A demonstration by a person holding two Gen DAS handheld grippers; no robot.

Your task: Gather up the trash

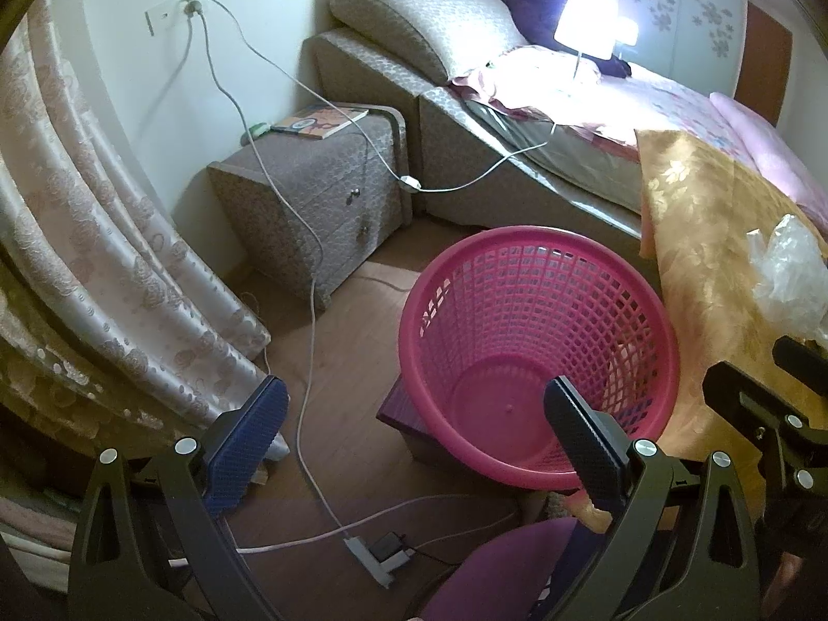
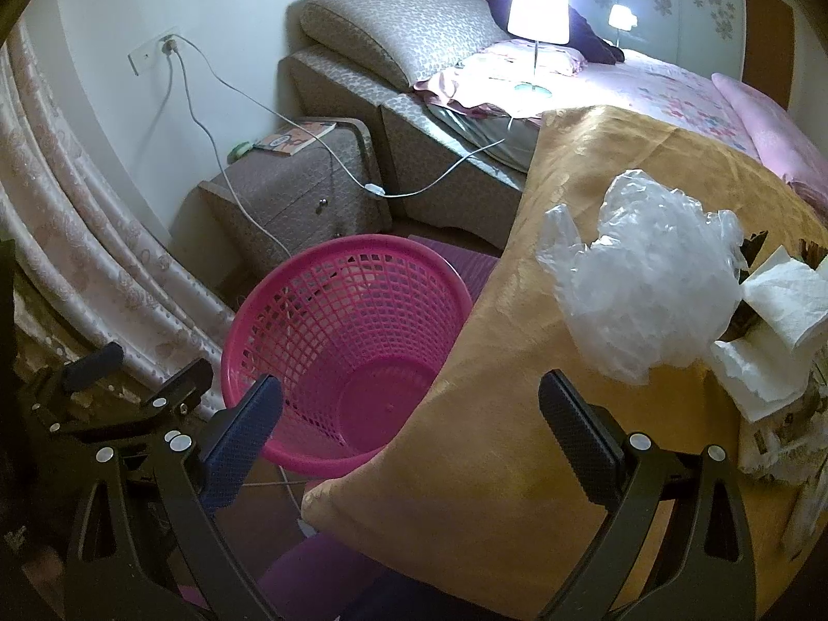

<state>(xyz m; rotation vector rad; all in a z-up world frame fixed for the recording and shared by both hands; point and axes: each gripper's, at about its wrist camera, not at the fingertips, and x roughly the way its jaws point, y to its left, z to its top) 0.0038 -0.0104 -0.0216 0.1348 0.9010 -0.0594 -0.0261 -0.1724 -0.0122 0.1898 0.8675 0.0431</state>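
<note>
A pink mesh basket (image 1: pixel 538 310) (image 2: pixel 341 310) stands empty on a low stool, left of a table under a golden cloth (image 2: pixel 517 414). A crumpled clear plastic bag (image 2: pixel 652 279) (image 1: pixel 792 274) lies on that cloth, with white paper tissues (image 2: pixel 776 331) to its right. My left gripper (image 1: pixel 414 429) is open above the floor and the basket's near rim, nothing between its fingers. My right gripper (image 2: pixel 409 424) is open over the table's left edge, short of the bag, and holds nothing. In the left wrist view the right gripper (image 1: pixel 776 403) shows at the right edge.
A bed (image 2: pixel 647 83) with a lit lamp (image 2: pixel 538 5) fills the back. A patterned nightstand (image 1: pixel 321 196) stands by the wall, with cables (image 1: pixel 310 310) trailing down to a power strip (image 1: pixel 378 553) on the wood floor. Curtains (image 1: pixel 103 259) hang at left. A purple seat (image 1: pixel 497 569) sits near.
</note>
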